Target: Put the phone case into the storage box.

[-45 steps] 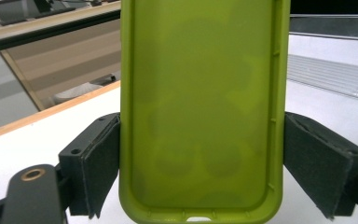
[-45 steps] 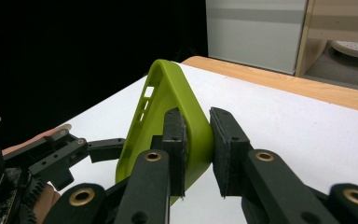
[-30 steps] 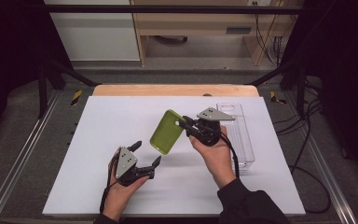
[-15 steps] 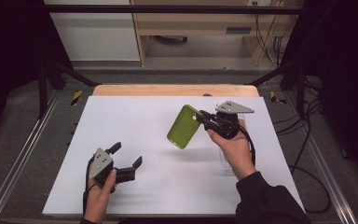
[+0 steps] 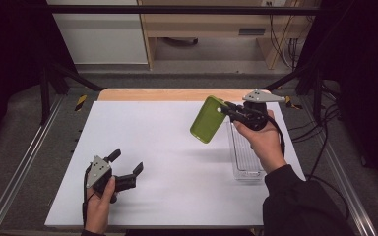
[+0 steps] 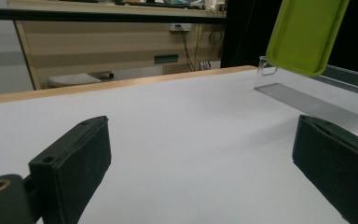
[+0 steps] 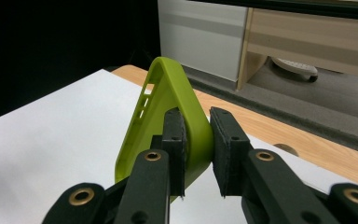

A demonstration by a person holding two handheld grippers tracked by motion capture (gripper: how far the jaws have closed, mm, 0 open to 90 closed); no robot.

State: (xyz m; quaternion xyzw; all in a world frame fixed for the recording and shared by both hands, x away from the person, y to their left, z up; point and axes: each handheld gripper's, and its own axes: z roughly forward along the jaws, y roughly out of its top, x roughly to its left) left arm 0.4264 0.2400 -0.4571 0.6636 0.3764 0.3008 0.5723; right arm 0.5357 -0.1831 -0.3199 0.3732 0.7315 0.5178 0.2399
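My right gripper (image 5: 225,109) is clamped on one edge of the green case (image 5: 207,119) — held in the air, far right, beside the clear tray (image 5: 246,162). My left gripper (image 5: 126,166) — jaws spread, nothing between them — sits near left.

My right tongs (image 5: 222,109) and left tongs (image 5: 126,162) are black, each topped with a grey three-cornered plate and trailing a black cable. Brass-ringed screw holes dot the jaws. I wear a dark sleeve (image 5: 295,196).
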